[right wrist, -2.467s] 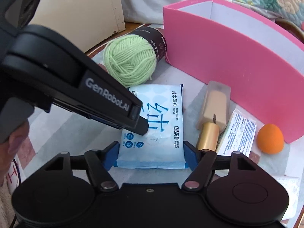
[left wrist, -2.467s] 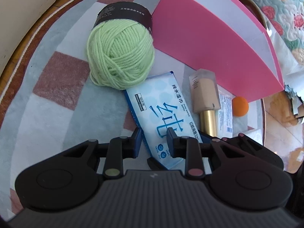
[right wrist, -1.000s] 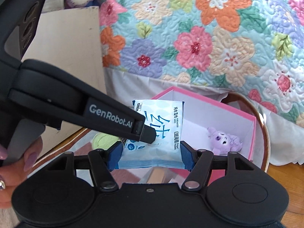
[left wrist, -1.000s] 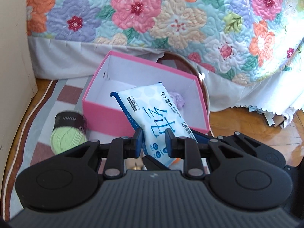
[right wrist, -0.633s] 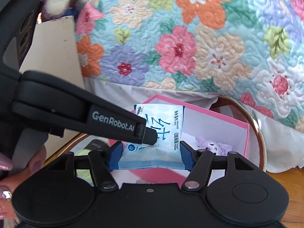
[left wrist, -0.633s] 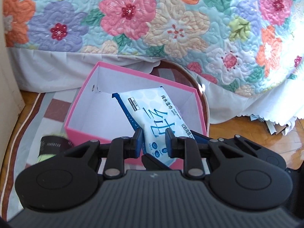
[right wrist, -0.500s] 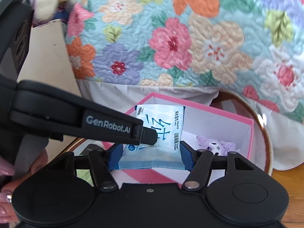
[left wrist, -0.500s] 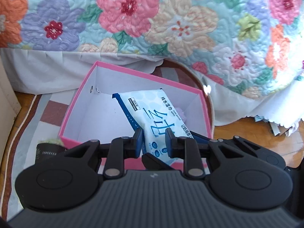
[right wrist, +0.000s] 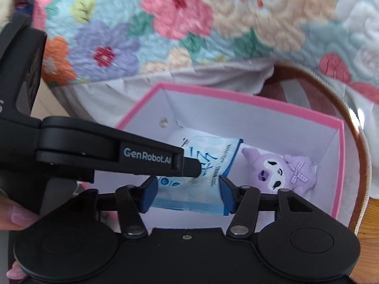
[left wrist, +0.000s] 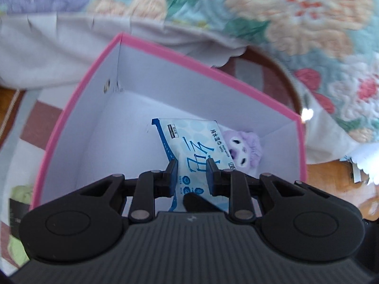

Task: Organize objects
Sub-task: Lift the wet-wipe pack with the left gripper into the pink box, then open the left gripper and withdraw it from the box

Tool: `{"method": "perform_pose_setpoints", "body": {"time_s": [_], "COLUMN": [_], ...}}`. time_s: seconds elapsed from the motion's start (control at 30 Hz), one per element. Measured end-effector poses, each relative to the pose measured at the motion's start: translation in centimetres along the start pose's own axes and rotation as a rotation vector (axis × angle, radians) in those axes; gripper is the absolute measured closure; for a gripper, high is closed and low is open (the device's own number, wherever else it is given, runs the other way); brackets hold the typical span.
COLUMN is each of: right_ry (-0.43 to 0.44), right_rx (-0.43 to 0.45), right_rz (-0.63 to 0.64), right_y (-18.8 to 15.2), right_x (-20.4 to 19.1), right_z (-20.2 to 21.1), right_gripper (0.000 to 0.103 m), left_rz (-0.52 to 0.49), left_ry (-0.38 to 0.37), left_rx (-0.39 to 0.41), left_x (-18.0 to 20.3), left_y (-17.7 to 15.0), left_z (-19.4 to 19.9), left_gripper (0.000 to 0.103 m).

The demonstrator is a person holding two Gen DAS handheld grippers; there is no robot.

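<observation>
A blue-and-white wet wipes pack hangs inside the open pink box, just above its white floor. My left gripper is shut on the pack's near end, pinching it through its thickness. In the right wrist view the same pack sits across my right gripper, whose jaws are closing with the blue pads pressing on both side edges, so the pack buckles. My left gripper reaches in from the left there. A purple plush toy lies in the box's right corner, beside the pack.
The pink box stands on a checked rug in front of a flowered quilt. A green yarn ball lies outside the box at the left. A person's finger holds the left gripper.
Both grippers have moved forward and down with the wipes pack, from above the box into it. The right jaws have narrowed and the pack now buckles between them.
</observation>
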State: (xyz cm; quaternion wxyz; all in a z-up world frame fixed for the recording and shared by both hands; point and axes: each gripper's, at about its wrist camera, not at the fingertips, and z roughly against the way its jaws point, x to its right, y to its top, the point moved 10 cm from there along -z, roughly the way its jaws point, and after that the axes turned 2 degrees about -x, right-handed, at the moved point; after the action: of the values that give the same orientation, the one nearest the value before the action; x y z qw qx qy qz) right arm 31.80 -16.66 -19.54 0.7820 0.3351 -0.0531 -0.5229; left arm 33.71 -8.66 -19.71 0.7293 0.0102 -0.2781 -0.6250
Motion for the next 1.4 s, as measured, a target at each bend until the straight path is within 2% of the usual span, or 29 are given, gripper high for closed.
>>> {"method": "perform_pose_setpoints", "body": {"time_s": [0.17, 0.3, 0.37, 0.53, 0.67, 0.77, 0.83, 0.93, 0.97, 1.07, 1.2, 1.27, 1.4], "right_ry": [-0.024, -0.097, -0.14, -0.148, -0.096, -0.099, -0.087, -0.06, -0.062, -0.072, -0.084, -0.085, -0.048], "right_rx": [-0.079, -0.107, -0.101, -0.028, 0.024, 0.035, 0.03, 0.036, 0.039, 0.054, 0.034, 0.026, -0.003], "right_rz": [-0.01, 0.036, 0.047, 0.085, 0.068, 0.095, 0.095, 0.079, 0.08, 0.08, 0.055, 0.038, 0.004], "right_y": [-0.6, -1.6, -2.0, -2.2, -2.3, -2.6, -2.7, -3.2, -3.4, -4.5, -6.6, -7.3, -8.6], "right_x": [1.4, 2.2, 2.9, 3.0, 1.6, 0.3, -0.7, -2.0, -2.3, -3.0, -3.3, -3.6, -4.7], "right_z": [-2.6, -2.8, -2.7, -0.2, 3.6, 6.0, 7.3, 9.8, 10.7, 13.2, 15.5, 16.4, 18.0], "right_gripper": [0.05, 0.056, 0.056, 0.056, 0.055, 0.055, 0.055, 0.052, 0.05, 0.04, 0.036, 0.033, 0.028], "left_rz": [0.037, 0.092, 0.086, 0.024, -0.04, -0.065, -0.092, -0.141, -0.163, -0.212, -0.27, -0.272, -0.278], "left_ry": [0.024, -0.002, -0.002, 0.031, 0.056, 0.063, 0.064, 0.088, 0.096, 0.101, 0.095, 0.077, 0.014], "left_rx": [-0.049, -0.09, -0.086, -0.064, -0.067, -0.081, -0.079, -0.067, -0.062, -0.057, -0.053, -0.07, -0.165], "left_x": [-0.5, -0.4, 0.0, 0.8, 1.3, 1.5, 1.8, 2.0, 1.9, 1.9, 1.5, 1.2, 0.5], "left_y": [-0.6, -1.2, -1.2, -1.3, -2.2, -2.8, -3.2, -4.0, -4.4, -5.9, -8.0, -8.9, -11.3], "left_z": [-2.5, -3.7, -4.0, -2.4, 0.2, 2.7, 4.7, 7.9, 9.0, 12.4, 15.9, 16.9, 17.9], "left_gripper": [0.08, 0.079, 0.079, 0.08, 0.079, 0.073, 0.063, 0.054, 0.052, 0.036, 0.023, 0.021, 0.02]}}
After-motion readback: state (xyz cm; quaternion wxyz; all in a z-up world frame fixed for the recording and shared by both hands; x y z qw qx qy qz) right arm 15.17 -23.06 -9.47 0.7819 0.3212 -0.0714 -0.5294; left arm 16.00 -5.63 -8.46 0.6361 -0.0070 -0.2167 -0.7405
